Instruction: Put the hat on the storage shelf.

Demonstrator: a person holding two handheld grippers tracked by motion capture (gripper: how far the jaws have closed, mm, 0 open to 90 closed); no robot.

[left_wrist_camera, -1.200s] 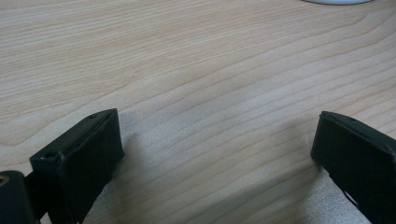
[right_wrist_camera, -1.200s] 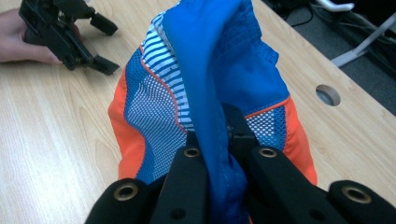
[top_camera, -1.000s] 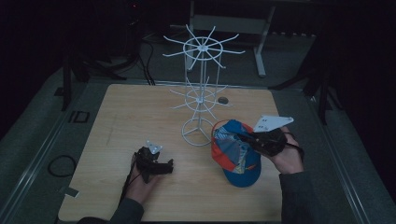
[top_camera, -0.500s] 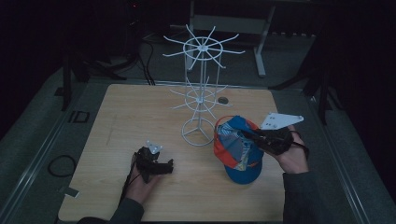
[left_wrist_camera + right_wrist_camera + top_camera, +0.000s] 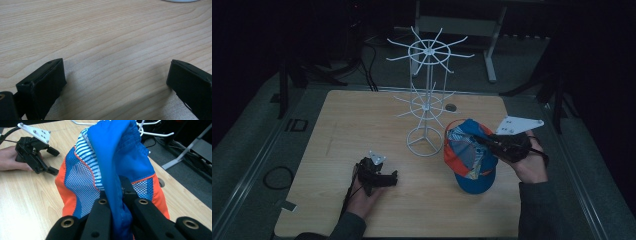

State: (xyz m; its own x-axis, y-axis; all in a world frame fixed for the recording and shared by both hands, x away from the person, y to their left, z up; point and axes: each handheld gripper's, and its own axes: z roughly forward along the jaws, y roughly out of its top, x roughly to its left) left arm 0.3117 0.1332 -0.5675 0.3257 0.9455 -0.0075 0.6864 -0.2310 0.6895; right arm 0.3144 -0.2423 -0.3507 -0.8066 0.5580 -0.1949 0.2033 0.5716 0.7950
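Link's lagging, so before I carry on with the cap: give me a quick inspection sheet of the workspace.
Surface: light wooden table, bare grain, round hole near the far edge.
Job's things: blue, orange and white cap, lifted at one end; white wire rack upright beside it.
Clutter: nothing seen.
Grippers: right gripper shut on the cap's fabric; left gripper open, resting on the table, nothing between its jaws.
Cables: black cable trailing from the left gripper; cable loop on the floor at left.
Surroundings: dark floor, grey stand legs behind the table.
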